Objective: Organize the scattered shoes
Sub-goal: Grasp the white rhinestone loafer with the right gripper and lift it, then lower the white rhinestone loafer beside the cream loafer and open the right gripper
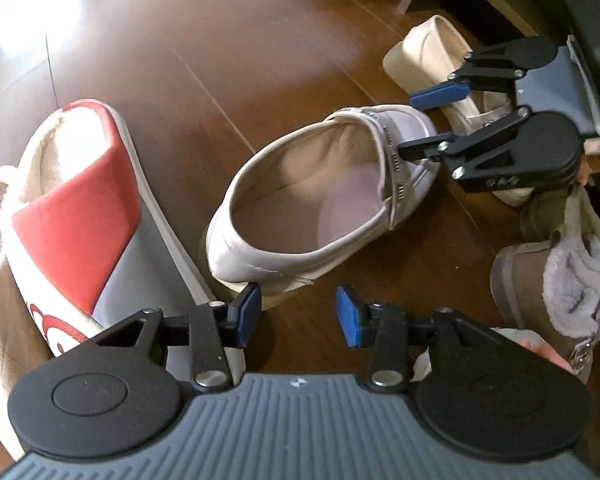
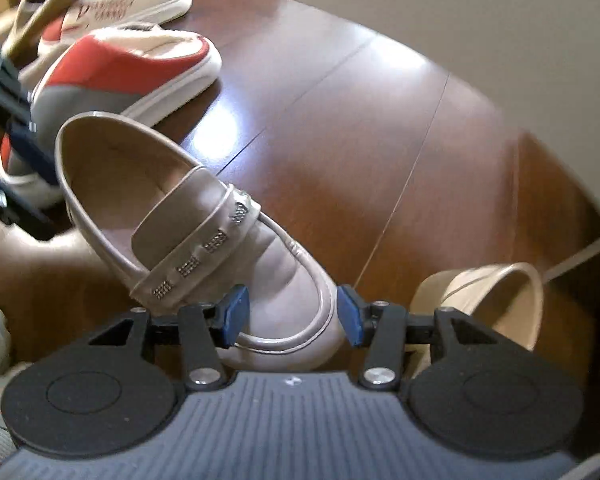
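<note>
A: On the wooden floor (image 1: 228, 40), where's the loafer (image 1: 316, 196)?
B: Lying flat, between the red slipper (image 1: 80, 216) and the furry boot (image 1: 556, 280). Its mate (image 1: 432, 56) lies just behind it.
A: Left hand-held gripper (image 1: 298, 314)?
B: Half open, holding nothing, one pad just beside the loafer's heel.
A: Right hand-held gripper (image 2: 288, 314)?
B: Half open around the loafer's toe. Pads sit close to its sides; contact can't be judged. Second red slipper (image 2: 112, 8) sits further back.
</note>
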The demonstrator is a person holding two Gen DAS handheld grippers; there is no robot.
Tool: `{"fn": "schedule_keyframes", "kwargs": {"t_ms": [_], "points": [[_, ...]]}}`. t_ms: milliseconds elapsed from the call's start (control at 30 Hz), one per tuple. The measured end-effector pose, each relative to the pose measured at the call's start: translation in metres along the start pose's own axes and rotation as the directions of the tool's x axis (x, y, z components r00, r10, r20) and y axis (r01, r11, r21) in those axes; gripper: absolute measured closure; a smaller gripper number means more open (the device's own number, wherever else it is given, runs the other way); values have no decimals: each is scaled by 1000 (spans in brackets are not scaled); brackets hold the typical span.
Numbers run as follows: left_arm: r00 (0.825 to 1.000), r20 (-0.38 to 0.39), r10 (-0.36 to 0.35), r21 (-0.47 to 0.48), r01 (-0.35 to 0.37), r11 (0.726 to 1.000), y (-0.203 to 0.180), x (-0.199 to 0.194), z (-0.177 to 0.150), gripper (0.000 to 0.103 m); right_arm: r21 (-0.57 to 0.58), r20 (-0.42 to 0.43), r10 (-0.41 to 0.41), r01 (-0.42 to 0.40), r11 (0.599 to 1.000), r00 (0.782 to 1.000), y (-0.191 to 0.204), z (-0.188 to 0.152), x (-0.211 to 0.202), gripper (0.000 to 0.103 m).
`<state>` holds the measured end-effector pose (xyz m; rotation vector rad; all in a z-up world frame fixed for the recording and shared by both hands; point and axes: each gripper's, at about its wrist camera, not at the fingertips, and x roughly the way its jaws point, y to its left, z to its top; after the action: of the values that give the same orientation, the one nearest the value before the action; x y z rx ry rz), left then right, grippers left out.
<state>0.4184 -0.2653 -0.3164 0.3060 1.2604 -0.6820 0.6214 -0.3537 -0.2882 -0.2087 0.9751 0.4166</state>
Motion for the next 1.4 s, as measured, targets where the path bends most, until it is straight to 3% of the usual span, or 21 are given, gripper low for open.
{"fn": "schedule_keyframes", "kwargs": {"t_ms": [167, 300, 333, 400, 500, 667, 700, 800, 833, 867, 900, 1000, 1100, 1200, 1267, 1300, 1333, 1400], "points": [[994, 63, 84, -11, -83, 996, 12, -1, 12, 55, 46, -78, 0, 4, 999, 997, 15, -13, -8, 54], [993, 76, 89, -48, -86, 995, 25, -3, 28, 56, 15, -174, 108, -107, 994, 979, 47, -28, -25, 55], [990, 101, 96, -49, -92, 995, 26, -5, 31, 55, 15, -186, 144, -143, 990, 972, 54, -30, -28, 62], [975, 162, 151, -12, -151, 989, 20, -14, 33, 53, 58, -139, 152, -145, 988, 979, 56, -28, -38, 62], [980, 155, 124, 3, -126, 992, 16, -17, 28, 51, 126, 4, 34, -35, 991, 999, 44, -13, -50, 54], [983, 131, 127, 51, -134, 990, 14, -24, 1, 51, 285, 156, 4, -49, 957, 988, 22, 31, -34, 50], [981, 136, 136, 72, -146, 987, 12, -27, -3, 51, 286, 158, 5, -50, 957, 987, 21, 36, -29, 50], [982, 130, 137, 82, -148, 986, 11, -29, -4, 50, 233, 51, -25, 13, 972, 998, 23, 61, 16, 51], [983, 126, 132, 76, -143, 987, 12, -30, -3, 50, 223, 26, -24, 17, 975, 999, 22, 66, 26, 78], [984, 123, 129, 72, -138, 988, 11, -27, -1, 50, 205, -9, -4, 5, 979, 1000, 23, 65, 39, 98], [986, 121, 118, 62, -126, 990, 13, -28, 0, 50, 206, 15, 12, -14, 978, 1000, 24, 62, 37, 99], [988, 120, 101, 49, -108, 993, 18, -30, 0, 50, 93, 44, -46, 42, 995, 998, 42, 48, 19, 101], [988, 120, 99, 53, -106, 993, 17, -27, 1, 50, 60, 43, -101, 98, 993, 994, 40, 36, 8, 102], [989, 110, 99, 57, -106, 993, 14, -26, 0, 50, 126, 20, -164, 160, 979, 986, 15, 29, 7, 101], [990, 101, 94, 62, -101, 993, 11, -25, -2, 50, 172, 50, -209, 198, 965, 977, 5, 25, 0, 95], [991, 99, 95, 65, -101, 993, 11, -24, -2, 50, 230, 69, -219, 198, 953, 973, 2, 19, -11, 84], [990, 100, 95, 67, -102, 993, 11, -24, -2, 50, 290, 87, -228, 194, 937, 970, 0, 14, -22, 53], [990, 103, 95, 70, -102, 992, 11, -25, -3, 50, 379, 125, -240, 177, 908, 963, 0, 4, -34, 16]]}}
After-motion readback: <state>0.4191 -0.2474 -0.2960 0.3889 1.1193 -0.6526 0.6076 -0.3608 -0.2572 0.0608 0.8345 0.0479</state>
